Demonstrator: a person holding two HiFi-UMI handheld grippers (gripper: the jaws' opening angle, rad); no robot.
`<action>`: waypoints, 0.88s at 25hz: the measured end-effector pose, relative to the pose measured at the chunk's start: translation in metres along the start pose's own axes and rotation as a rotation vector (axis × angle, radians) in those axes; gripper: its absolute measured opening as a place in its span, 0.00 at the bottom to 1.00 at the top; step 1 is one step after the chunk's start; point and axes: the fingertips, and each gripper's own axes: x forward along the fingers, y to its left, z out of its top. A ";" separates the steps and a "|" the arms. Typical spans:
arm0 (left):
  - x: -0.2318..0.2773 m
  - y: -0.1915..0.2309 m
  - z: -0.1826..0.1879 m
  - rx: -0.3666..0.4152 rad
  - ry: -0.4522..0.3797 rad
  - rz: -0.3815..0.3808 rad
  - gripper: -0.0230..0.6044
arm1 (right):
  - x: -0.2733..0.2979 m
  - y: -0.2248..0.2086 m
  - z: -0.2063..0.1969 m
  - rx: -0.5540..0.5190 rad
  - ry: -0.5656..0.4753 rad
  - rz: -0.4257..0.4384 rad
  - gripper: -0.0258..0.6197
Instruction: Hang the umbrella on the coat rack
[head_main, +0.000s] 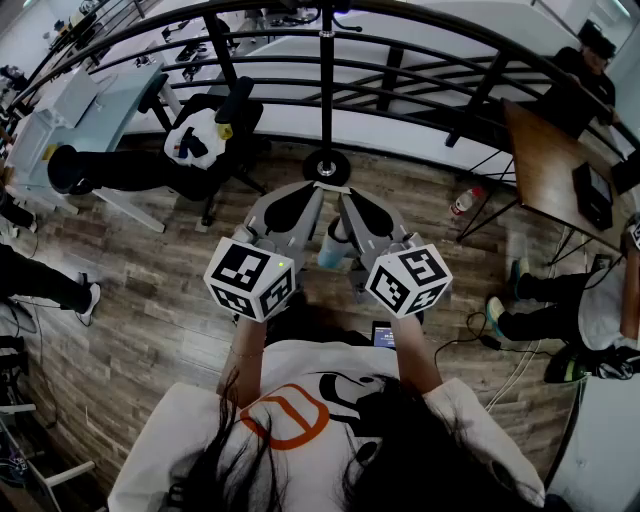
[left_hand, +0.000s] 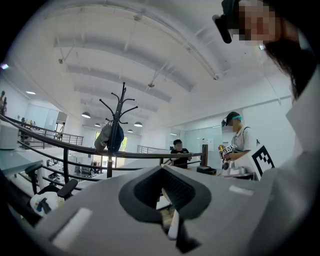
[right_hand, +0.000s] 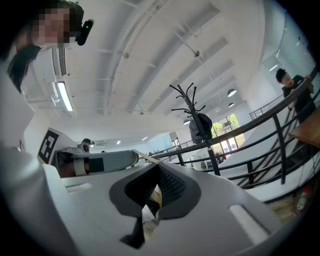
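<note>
The black coat rack's round base stands on the wood floor by the railing, straight ahead of both grippers. Its hooked top shows in the left gripper view and its top also in the right gripper view. A grey and dark-blue bundle, apparently the folded umbrella, hangs from the rack. My left gripper and right gripper are held side by side, well short of the rack and tilted upward. Both are shut with nothing in them. A pale blue object lies on the floor between them.
A black metal railing runs behind the rack. A black office chair and a white desk are at the left. A wooden desk, a bottle and seated people are at the right.
</note>
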 end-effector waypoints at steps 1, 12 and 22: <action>0.000 0.000 -0.001 -0.006 0.001 -0.001 0.04 | 0.000 -0.001 0.000 -0.001 0.002 0.000 0.07; 0.006 -0.011 -0.007 0.001 0.028 -0.014 0.04 | -0.006 -0.012 -0.003 0.027 0.006 -0.006 0.07; 0.008 -0.014 -0.025 -0.049 0.060 -0.008 0.04 | -0.012 -0.019 -0.015 0.026 0.053 -0.003 0.07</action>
